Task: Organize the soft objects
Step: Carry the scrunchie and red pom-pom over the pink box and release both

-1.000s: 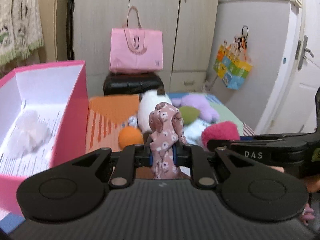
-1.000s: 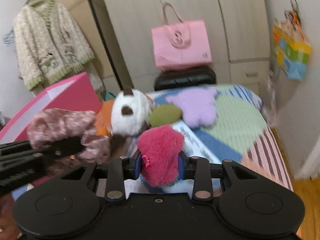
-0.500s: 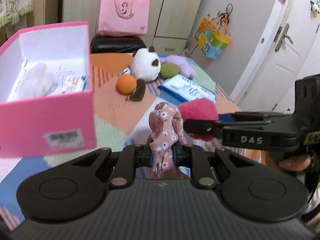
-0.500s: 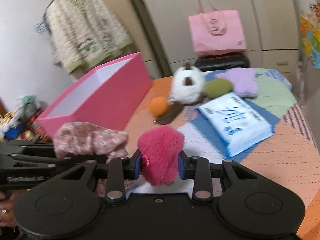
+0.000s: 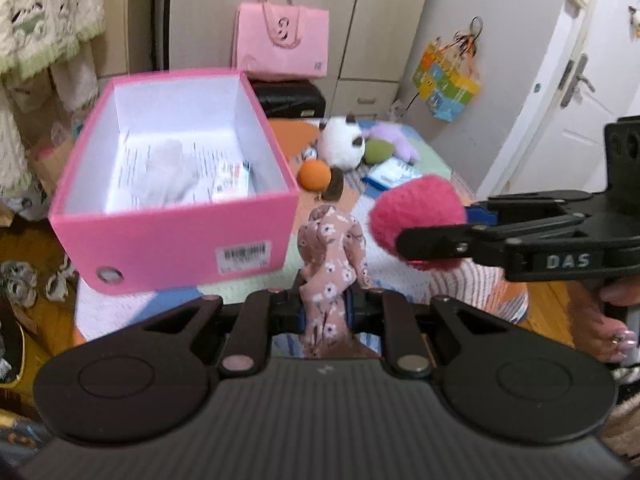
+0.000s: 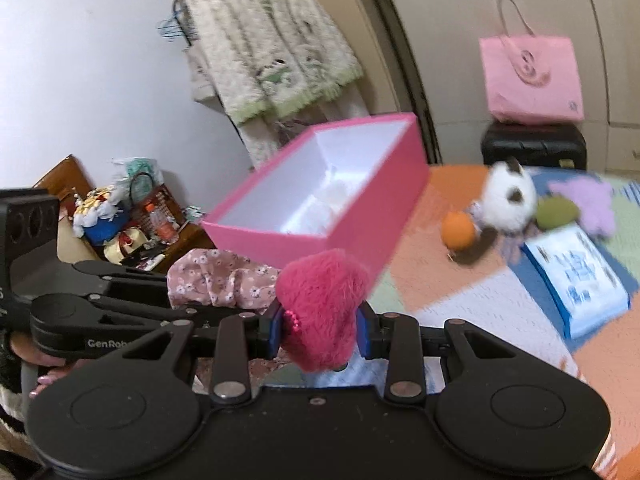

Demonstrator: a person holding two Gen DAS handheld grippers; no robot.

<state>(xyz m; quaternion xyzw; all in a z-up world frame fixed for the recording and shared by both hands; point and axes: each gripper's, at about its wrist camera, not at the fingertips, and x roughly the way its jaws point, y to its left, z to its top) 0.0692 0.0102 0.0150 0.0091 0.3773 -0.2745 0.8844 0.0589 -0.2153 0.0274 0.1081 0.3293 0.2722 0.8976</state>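
My left gripper (image 5: pixel 325 308) is shut on a pink floral fabric scrunchie (image 5: pixel 332 252), held up in front of the bed. My right gripper (image 6: pixel 319 330) is shut on a fluffy magenta plush (image 6: pixel 322 304); in the left wrist view that plush (image 5: pixel 416 216) hangs just right of the scrunchie. The scrunchie (image 6: pixel 220 280) shows left of the plush in the right wrist view. An open pink box (image 5: pixel 176 236) with a white inside stands on the bed at left, holding a white fluffy item (image 5: pixel 168 172) and a small packet (image 5: pixel 234 182).
On the patchwork bed lie an orange ball (image 5: pixel 315 174), a white-and-brown plush (image 5: pixel 343 146), a green plush (image 5: pixel 378 151), a purple plush (image 5: pixel 394 138) and a blue tissue pack (image 6: pixel 580 276). A pink bag (image 5: pixel 282 44) sits on a black case behind. Clutter fills the floor at left.
Both grippers have risen and pulled back from the bed with their items, so the pink box's open top and the whole bed come into view. The right gripper swung left towards the box.
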